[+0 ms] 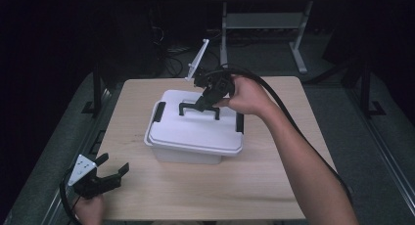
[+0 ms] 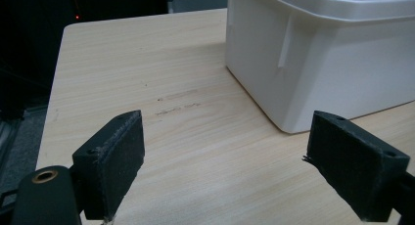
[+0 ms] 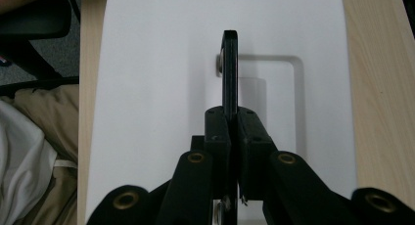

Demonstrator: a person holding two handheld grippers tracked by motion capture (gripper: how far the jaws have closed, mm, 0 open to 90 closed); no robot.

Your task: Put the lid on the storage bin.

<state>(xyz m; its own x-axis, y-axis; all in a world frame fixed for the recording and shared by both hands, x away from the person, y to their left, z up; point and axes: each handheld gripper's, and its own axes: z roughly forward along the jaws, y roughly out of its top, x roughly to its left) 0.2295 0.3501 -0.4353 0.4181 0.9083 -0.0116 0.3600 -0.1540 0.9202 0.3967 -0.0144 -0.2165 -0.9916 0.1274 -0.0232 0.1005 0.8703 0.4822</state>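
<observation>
Overhead light brightens the pale counter [image 1: 254, 186] while the surroundings fall to near black. The white box lid [image 3: 147, 88] verges on glare, its handle [image 3: 230, 73] casting a soft shadow. Near claw pads [image 2: 122, 156] blur slightly.

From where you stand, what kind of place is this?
Probably a lab or workshop set up for recording. A small wooden table holds one white box. Cables lie on the dark floor behind, beside a metal bench frame.
</observation>
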